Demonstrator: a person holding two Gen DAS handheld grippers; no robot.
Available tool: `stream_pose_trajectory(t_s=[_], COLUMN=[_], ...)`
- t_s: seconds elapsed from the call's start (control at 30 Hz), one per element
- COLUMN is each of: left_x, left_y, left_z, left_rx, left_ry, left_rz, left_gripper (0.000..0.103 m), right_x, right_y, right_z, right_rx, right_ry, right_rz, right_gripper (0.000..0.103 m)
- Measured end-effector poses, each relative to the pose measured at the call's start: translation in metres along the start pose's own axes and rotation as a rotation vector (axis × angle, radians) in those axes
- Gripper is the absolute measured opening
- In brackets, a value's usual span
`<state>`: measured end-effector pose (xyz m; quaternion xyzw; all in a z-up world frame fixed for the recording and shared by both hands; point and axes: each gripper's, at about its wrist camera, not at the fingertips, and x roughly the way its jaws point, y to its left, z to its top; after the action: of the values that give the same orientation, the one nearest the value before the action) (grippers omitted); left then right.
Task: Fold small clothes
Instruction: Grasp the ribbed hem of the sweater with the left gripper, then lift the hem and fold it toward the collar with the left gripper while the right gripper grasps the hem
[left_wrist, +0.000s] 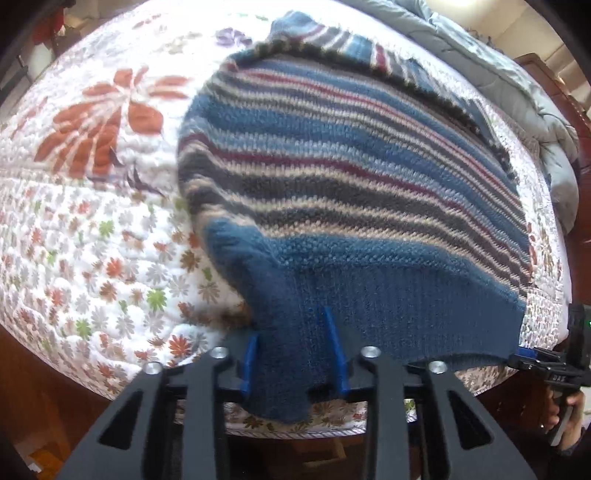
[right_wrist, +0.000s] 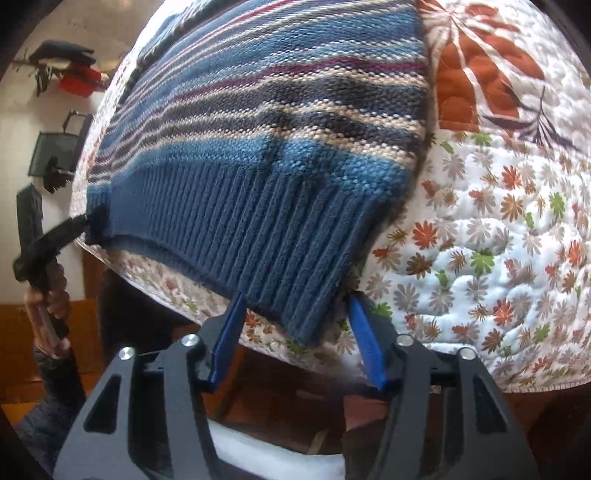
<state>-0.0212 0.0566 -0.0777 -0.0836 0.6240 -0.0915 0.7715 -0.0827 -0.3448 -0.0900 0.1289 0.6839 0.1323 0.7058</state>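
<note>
A small striped knit sweater (left_wrist: 332, 166), blue with tan, grey and maroon stripes, lies flat on the floral quilt (left_wrist: 92, 240). Its ribbed blue hem (right_wrist: 258, 236) hangs at the bed's near edge. My left gripper (left_wrist: 291, 332) has its blue fingers apart, with one hem corner lying between them. My right gripper (right_wrist: 295, 299) is open, its fingers astride the other hem corner. Each gripper shows in the other's view: the right one (left_wrist: 524, 354) at the hem's far corner, the left one (right_wrist: 74, 225) at the opposite corner.
A grey duvet (left_wrist: 517, 74) is bunched at the far side of the bed. Wooden floor and bed frame (right_wrist: 92, 314) lie below the near edge. A wall with hanging dark items (right_wrist: 62, 74) is at the left.
</note>
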Motion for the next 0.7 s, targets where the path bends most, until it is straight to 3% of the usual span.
stream_pose_trajectory(t_s=[0.03,0.07,0.13,0.17,0.2,0.4,0.7], left_x=[0.007,0.010,0.010,0.008,0.005,-0.026,-0.042], left_y=[0.000,-0.002,-0.003,-0.003,-0.002,0.001,-0.015], left_z=[-0.001,-0.002,-0.003,-0.002,-0.002,0.017,0.095], left_rx=[-0.007,-0.010,-0.015,-0.020,-0.028,-0.061,-0.029], left_ry=[0.012,0.015,0.003,-0.004,-0.008,-0.060,-0.161], left_rz=[-0.001,0.001,0.003,0.002,-0.007,-0.120,-0.109], left_gripper=[0.036,0.036,0.031,0.019,0.015,0.014,0.015], right_x=[0.000,0.001,0.000,-0.004,-0.009,-0.073,-0.107], right_y=[0.002,0.002,0.006,0.009,0.012,0.017,-0.002], right_z=[0.000,-0.001,-0.001,0.000,0.001,0.025,0.108], right_rx=[0.000,0.014,0.020,0.002,-0.012,-0.004,0.081], right_ry=[-0.002,0.003,-0.005,-0.018,-0.031,-0.198,-0.281], right_rz=[0.013,0.051,0.089,0.085,0.088,0.226,0.185], right_gripper=[0.022,0.009,0.008,0.008,0.007,0.007,0.007])
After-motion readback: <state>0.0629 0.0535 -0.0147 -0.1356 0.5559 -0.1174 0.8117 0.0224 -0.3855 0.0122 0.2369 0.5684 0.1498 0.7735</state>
